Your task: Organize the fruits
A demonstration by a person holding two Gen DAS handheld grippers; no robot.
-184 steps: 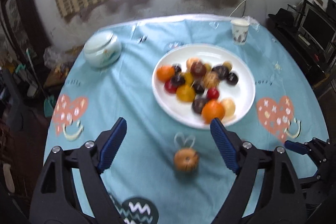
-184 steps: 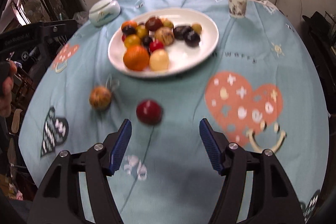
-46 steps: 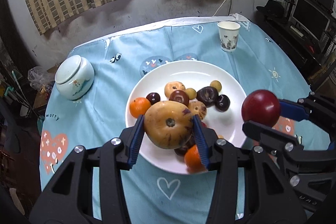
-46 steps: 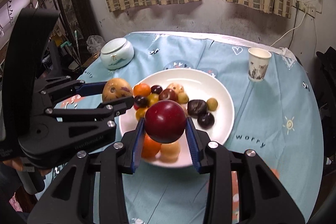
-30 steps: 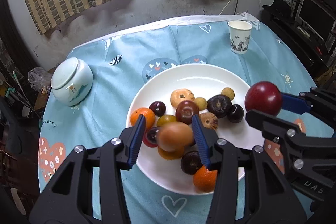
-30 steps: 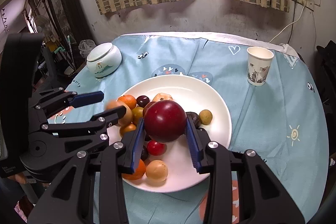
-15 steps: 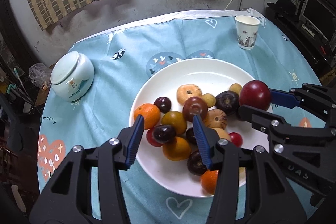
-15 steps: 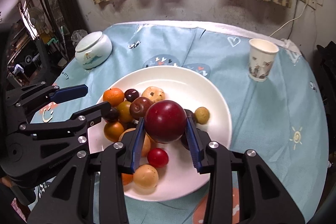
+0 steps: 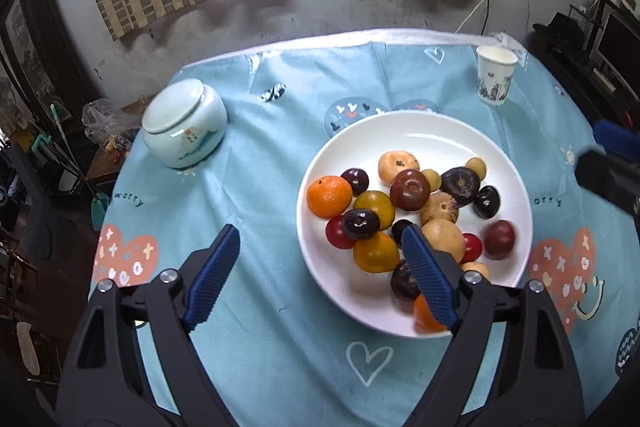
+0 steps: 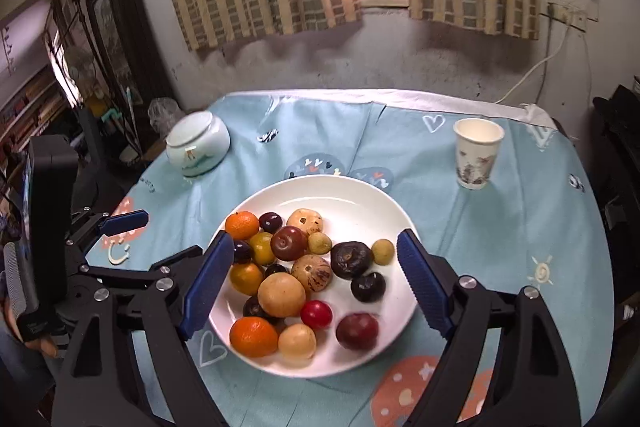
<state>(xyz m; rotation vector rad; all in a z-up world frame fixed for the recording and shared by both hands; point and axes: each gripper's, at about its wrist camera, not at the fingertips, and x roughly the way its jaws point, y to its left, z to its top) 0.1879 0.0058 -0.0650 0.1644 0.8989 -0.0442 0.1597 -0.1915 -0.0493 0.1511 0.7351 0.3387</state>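
A white plate [image 9: 400, 121] [image 10: 340, 193] on the blue tablecloth holds several fruits: oranges, dark plums, tan and yellow ones. The dark red fruit [image 10: 357, 331] [image 9: 499, 239] lies loose near the plate's front right rim. The big tan fruit [image 10: 281, 294] [image 9: 444, 237] rests among the others. My left gripper [image 9: 318, 235] hovers over the plate's left edge, its jaws opening with nothing between them. My right gripper [image 10: 314, 239] hangs above the plate with its jaws opening, and no fruit is in their grip.
A pale lidded jar [image 9: 184, 123] [image 10: 198, 143] stands at the back left of the round table. A paper cup [image 9: 495, 75] [image 10: 476, 153] stands at the back right. A hand [image 10: 40, 345] holds the left gripper's body at the left edge.
Both pairs of jaws have spread wide. The red fruit left the right gripper and now lies on the plate. Both grippers drew back and up a little.
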